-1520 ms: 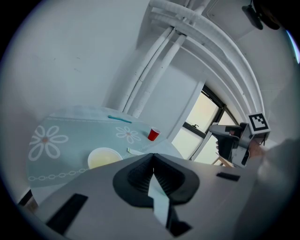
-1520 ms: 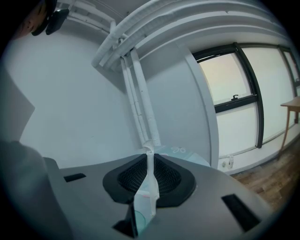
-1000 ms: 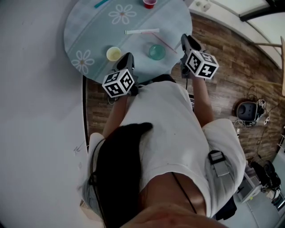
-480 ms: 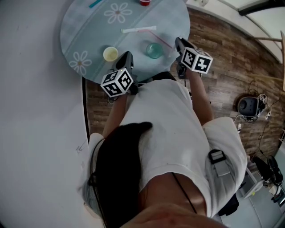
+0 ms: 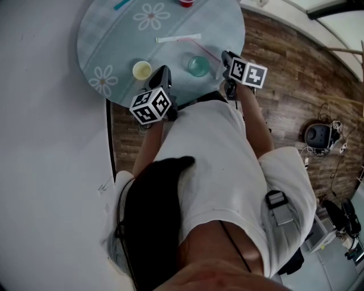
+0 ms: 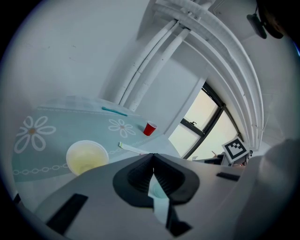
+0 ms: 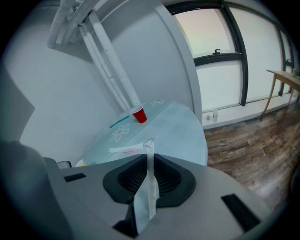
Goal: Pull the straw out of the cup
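The right gripper had its jaws pressed together on a white strip, thin and flat. A short end of the strip stuck out past the tips toward 12 o'clock, and the longer part ran back between the jaws toward 6. In the head view this gripper hovered over the near edge of the table, at 3 o'clock from the teal cup, near it but apart.

The left gripper had its jaws closed tip to tip and gripped nothing. A pale teal patch showed through the slit below the tips; I could not tell what it was. In the head view this gripper sat at 9 o'clock from the teal cup, between it and the yellow cup, touching neither.

The pink straw lay flat on the cloth, outside the teal cup, and passed just beside the rim at 1 o'clock. I could not tell whether it touched the rim. Its far end reached a paper sleeve lying at 11 o'clock from the cup. The teal cup stood upright.

A red cup stood at the table's far edge at 12 o'clock, with a teal straw at 11. Wooden floor lay off the table's 3 o'clock side.
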{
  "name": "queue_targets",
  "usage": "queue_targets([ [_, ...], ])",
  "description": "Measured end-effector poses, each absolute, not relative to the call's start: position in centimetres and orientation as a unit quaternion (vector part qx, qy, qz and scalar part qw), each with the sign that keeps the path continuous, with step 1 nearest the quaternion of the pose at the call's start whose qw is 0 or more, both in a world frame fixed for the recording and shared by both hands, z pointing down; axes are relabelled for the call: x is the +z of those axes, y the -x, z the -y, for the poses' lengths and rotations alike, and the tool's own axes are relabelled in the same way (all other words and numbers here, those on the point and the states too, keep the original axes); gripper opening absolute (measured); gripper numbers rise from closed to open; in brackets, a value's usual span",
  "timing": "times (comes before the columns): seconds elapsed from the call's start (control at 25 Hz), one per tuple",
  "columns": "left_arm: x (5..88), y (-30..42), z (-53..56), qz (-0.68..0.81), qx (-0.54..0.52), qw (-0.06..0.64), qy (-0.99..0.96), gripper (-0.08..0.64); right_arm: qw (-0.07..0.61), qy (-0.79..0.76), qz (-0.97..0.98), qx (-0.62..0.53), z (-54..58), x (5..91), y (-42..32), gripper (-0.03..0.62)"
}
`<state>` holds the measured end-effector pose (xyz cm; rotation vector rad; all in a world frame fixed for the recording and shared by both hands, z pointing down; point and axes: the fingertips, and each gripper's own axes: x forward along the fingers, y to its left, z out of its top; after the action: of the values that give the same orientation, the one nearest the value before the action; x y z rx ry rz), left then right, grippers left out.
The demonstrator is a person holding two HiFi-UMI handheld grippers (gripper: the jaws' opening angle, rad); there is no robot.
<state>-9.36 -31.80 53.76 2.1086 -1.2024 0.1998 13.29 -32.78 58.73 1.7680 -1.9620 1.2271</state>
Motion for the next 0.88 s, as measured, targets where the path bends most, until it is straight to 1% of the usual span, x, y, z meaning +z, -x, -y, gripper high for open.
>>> queue_targets([
  [0.88, 53.9, 9.8, 32.7, 0.488, 0.074, 0.35, -0.796, 0.009, 0.144, -0.581, 0.641, 0.48, 35.4, 64.8, -12.8, 0.061],
])
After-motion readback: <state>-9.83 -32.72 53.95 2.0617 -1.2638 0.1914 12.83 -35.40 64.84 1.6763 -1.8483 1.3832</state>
